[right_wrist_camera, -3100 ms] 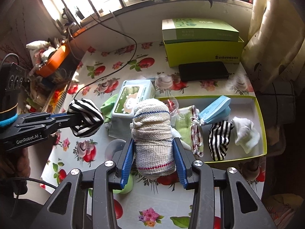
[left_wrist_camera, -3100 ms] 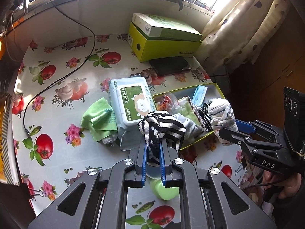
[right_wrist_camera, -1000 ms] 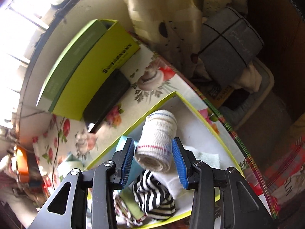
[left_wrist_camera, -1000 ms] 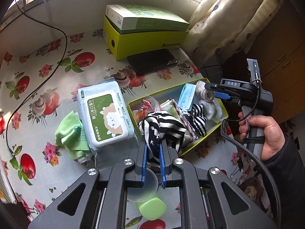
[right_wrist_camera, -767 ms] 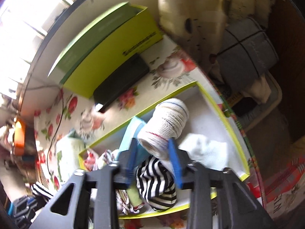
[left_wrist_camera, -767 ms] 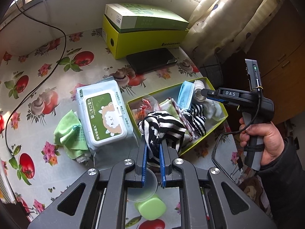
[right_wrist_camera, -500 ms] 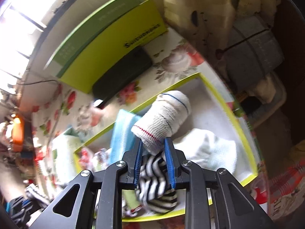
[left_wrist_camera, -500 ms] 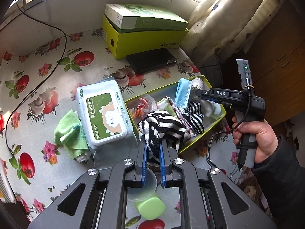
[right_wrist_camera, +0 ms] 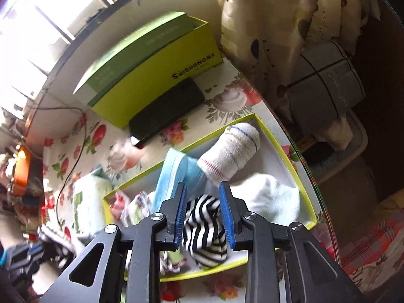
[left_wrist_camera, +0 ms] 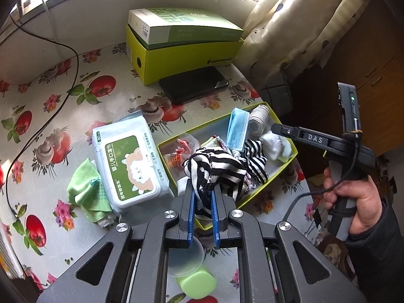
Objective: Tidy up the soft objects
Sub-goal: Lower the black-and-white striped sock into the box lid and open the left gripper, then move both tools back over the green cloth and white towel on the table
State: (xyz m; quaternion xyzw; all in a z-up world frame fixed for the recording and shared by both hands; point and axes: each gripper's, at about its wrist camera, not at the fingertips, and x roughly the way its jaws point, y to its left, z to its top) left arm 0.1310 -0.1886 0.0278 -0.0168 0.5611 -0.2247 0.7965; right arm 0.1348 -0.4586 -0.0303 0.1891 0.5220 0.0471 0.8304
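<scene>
My left gripper (left_wrist_camera: 202,197) is shut on a black-and-white striped sock (left_wrist_camera: 214,168) and holds it over the near left part of the yellow-green tray (left_wrist_camera: 267,189). The tray holds a blue face mask (left_wrist_camera: 237,131), another striped sock (left_wrist_camera: 256,160), a white sock (left_wrist_camera: 276,144) and a rolled beige bandage (left_wrist_camera: 258,120). My right gripper (right_wrist_camera: 202,189) is open and empty above the tray; the bandage roll (right_wrist_camera: 231,151) lies free in the tray's far corner just beyond its fingertips. The right gripper also shows in the left wrist view (left_wrist_camera: 275,127).
A wet-wipes pack (left_wrist_camera: 126,161) and a green cloth (left_wrist_camera: 87,192) lie left of the tray. A yellow-green box (left_wrist_camera: 184,50) with a flat box on top and a black case (left_wrist_camera: 194,85) stand behind. A small green lidded jar (left_wrist_camera: 197,280) sits below my left gripper. A cable (left_wrist_camera: 50,106) crosses the table.
My right gripper carried the bandage roll into the tray's far corner, opened and let it go. My left gripper keeps holding the striped sock in place.
</scene>
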